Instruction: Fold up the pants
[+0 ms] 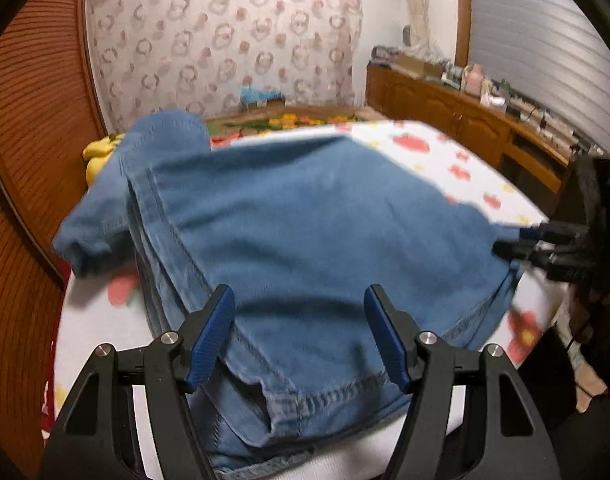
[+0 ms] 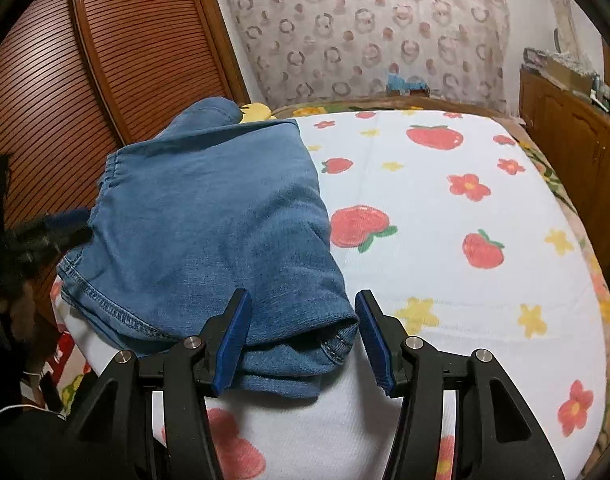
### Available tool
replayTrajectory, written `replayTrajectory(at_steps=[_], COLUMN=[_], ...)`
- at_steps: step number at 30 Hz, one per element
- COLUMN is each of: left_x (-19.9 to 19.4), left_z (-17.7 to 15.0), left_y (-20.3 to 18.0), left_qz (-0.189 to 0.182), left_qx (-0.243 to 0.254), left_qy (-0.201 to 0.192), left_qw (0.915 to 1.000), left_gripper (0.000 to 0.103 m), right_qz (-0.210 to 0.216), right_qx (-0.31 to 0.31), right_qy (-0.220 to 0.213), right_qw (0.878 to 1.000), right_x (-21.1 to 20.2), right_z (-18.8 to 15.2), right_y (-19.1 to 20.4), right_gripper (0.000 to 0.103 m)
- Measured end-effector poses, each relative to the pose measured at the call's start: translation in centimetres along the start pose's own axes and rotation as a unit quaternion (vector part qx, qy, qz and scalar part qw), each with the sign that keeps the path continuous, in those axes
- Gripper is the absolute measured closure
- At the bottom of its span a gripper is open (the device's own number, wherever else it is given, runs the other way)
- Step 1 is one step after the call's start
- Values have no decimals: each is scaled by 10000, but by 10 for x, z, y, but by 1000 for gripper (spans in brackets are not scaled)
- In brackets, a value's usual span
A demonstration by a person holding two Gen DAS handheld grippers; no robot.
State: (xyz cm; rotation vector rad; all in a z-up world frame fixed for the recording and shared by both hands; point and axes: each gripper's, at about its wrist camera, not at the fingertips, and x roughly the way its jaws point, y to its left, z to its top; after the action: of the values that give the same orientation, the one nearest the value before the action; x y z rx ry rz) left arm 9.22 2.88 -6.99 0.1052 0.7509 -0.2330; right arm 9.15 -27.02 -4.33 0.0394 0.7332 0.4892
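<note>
Blue denim pants (image 1: 305, 208) lie folded in layers on the bed, hemmed edges toward me. My left gripper (image 1: 300, 300) hovers open over the near edge of the pants, its blue pads wide apart and pressing on nothing. In the right wrist view the pants (image 2: 209, 208) fill the left half. My right gripper (image 2: 303, 300) is open, and a folded corner of the denim lies loose between its jaws. Each gripper also shows in the other's view: the right gripper (image 1: 513, 240) at the pants' right edge, the left gripper (image 2: 65, 228) blurred at their left edge.
The bed sheet (image 2: 445, 200) is white with strawberries and flowers and lies bare to the right of the pants. A louvred wooden wardrobe (image 2: 65, 60) stands close on the left, and a low wooden cabinet (image 1: 445, 108) runs along the right. A yellow soft toy (image 1: 97, 156) lies behind the pants.
</note>
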Motion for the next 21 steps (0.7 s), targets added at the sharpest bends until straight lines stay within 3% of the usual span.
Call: replayTrajectory(at_steps=[8, 16, 21], left_x=[9, -12, 1], left_z=[-18, -15, -19], left_y=[-1, -16, -23], left_qz=[-8, -277, -224], left_qx=[-62, -58, 22], left_qy=[150, -142, 51], left_qw=[9999, 9995, 9997], left_gripper=[35, 35, 35], right_qz=[58, 68, 237], right_qx=[116, 157, 346], right_qy=[21, 14, 39], right_qw=[9999, 9999, 9991], right_x=[1, 3, 6], right_z=[-5, -7, -9], right_y=[-4, -2, -7], right_gripper=[47, 47, 47])
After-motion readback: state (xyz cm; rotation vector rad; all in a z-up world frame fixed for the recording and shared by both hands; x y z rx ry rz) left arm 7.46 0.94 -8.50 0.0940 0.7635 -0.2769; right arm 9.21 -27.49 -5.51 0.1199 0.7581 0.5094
